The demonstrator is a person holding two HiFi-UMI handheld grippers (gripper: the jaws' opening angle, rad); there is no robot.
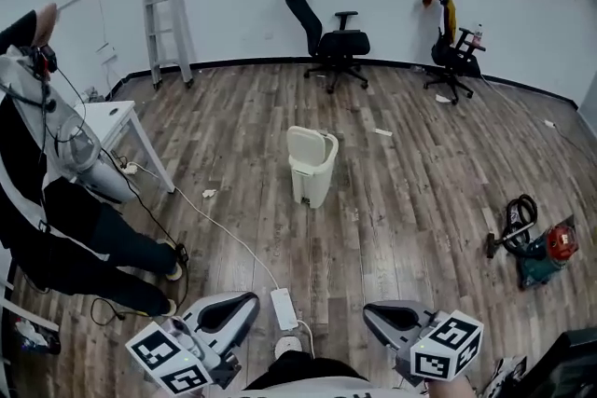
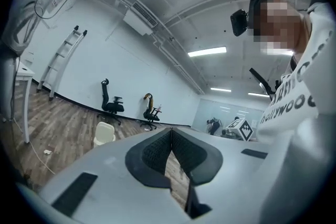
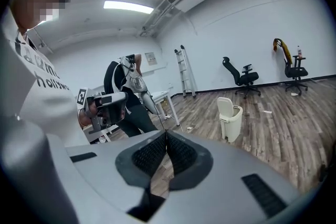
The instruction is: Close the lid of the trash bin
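Note:
A cream trash bin (image 1: pixel 311 171) stands on the wooden floor in the middle of the room, its lid (image 1: pixel 307 144) raised upright. It also shows small in the left gripper view (image 2: pixel 104 134) and in the right gripper view (image 3: pixel 230 118). Both grippers are held low near the person's body, far from the bin. My left gripper (image 1: pixel 229 310) is shut with its tips touching (image 2: pixel 171 129) and nothing between them. My right gripper (image 1: pixel 392 317) is likewise shut and empty (image 3: pixel 167 132).
A person (image 1: pixel 56 200) stands at the left beside a white table (image 1: pixel 117 116). A power strip (image 1: pixel 283 308) and its white cable lie on the floor just ahead. A ladder (image 1: pixel 166 5), two office chairs (image 1: pixel 331 37) and a vacuum cleaner (image 1: pixel 536 247) are around the room.

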